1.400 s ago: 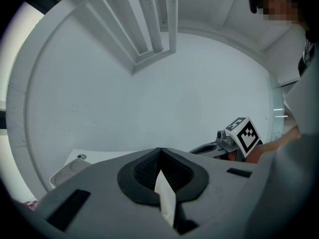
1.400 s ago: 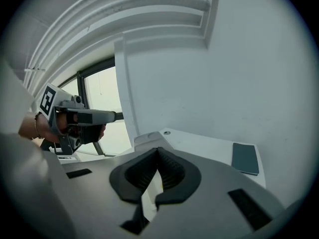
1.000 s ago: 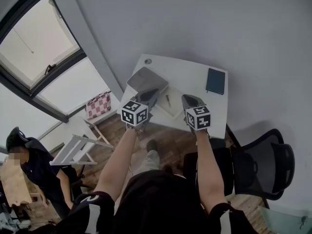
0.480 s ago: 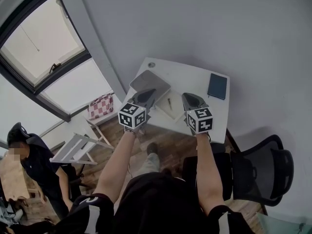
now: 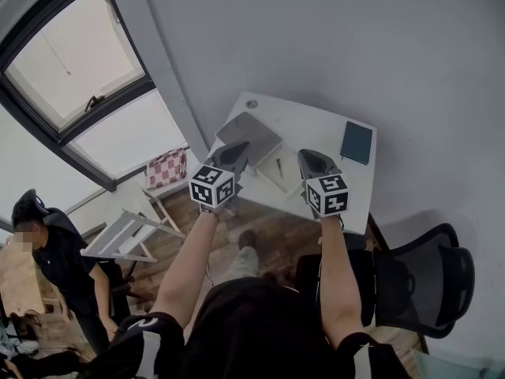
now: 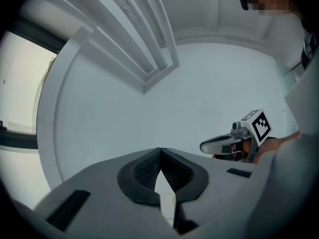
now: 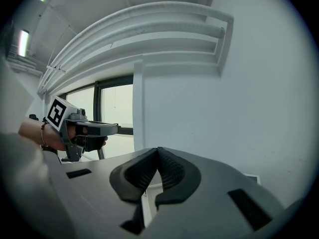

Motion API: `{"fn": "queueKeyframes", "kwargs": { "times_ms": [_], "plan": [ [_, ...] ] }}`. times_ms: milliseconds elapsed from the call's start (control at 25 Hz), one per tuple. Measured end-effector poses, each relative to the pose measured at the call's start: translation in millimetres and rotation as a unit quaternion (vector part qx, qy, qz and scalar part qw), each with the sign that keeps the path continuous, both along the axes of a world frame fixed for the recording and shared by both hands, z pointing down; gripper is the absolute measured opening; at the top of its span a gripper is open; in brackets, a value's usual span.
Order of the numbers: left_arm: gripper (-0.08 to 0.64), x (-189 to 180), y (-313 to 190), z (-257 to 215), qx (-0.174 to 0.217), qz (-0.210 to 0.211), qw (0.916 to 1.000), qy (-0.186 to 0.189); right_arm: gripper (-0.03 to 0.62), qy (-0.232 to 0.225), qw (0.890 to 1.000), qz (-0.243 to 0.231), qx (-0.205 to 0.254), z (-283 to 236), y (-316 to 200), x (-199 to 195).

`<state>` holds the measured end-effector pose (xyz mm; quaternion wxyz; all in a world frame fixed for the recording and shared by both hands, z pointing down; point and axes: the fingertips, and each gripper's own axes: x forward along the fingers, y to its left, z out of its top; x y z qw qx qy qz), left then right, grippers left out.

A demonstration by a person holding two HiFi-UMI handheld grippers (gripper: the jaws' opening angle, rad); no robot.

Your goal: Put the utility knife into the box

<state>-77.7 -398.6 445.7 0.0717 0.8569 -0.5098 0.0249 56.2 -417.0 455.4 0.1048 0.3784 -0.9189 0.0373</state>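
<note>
In the head view, the utility knife (image 5: 278, 165), small and dark, lies on a pale flat sheet on the white table (image 5: 316, 125). A flat grey box (image 5: 248, 136) rests at the table's left corner. My left gripper (image 5: 236, 150) hovers over the near edge of the grey box, shut with nothing in it. My right gripper (image 5: 309, 157) hangs over the table's front right, also shut and empty. In the left gripper view the pads (image 6: 149, 169) meet at the tip and the right gripper (image 6: 224, 144) shows beside them. The right gripper view shows its closed pads (image 7: 172, 171) and the left gripper (image 7: 97, 129).
A dark blue notebook (image 5: 357, 142) lies at the table's far right. A black mesh chair (image 5: 426, 279) stands at the right. At the left are a white folding stand (image 5: 126, 235), a checked bag (image 5: 166, 170), a seated person (image 5: 47, 259) and the window wall.
Both grippers have lifted a little above the table's front edge and stay shut. The head view has shifted slightly; nothing on the table has moved.
</note>
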Motion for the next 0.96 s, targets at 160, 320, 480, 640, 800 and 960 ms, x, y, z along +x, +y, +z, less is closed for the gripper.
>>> {"fn": "queueKeyframes", "kwargs": {
  "times_ms": [160,320,480,640,800,960],
  "plan": [
    [0.026,-6,3,-1,0.001,-0.001,1.0000,0.003,0.014,0.002,1.000,-0.004,-0.001,1,4,-6],
    [0.026,-10,7,2,-0.001,-0.002,1.0000,0.006,0.014,0.006,1.000,-0.006,-0.001,3,8,-9],
    [0.026,-11,10,2,-0.003,0.000,1.0000,0.007,0.014,0.008,1.000,-0.004,-0.002,3,10,-10],
    [0.026,-12,11,4,-0.003,-0.001,1.0000,0.007,0.014,0.012,1.000,-0.004,-0.002,5,12,-9],
    [0.026,-12,11,6,-0.005,-0.001,1.0000,0.005,0.014,0.012,1.000,0.003,-0.007,9,9,-3],
    [0.026,-14,10,8,-0.006,-0.001,1.0000,0.005,0.014,0.014,1.000,0.003,-0.010,12,7,-3]
  ]
}}
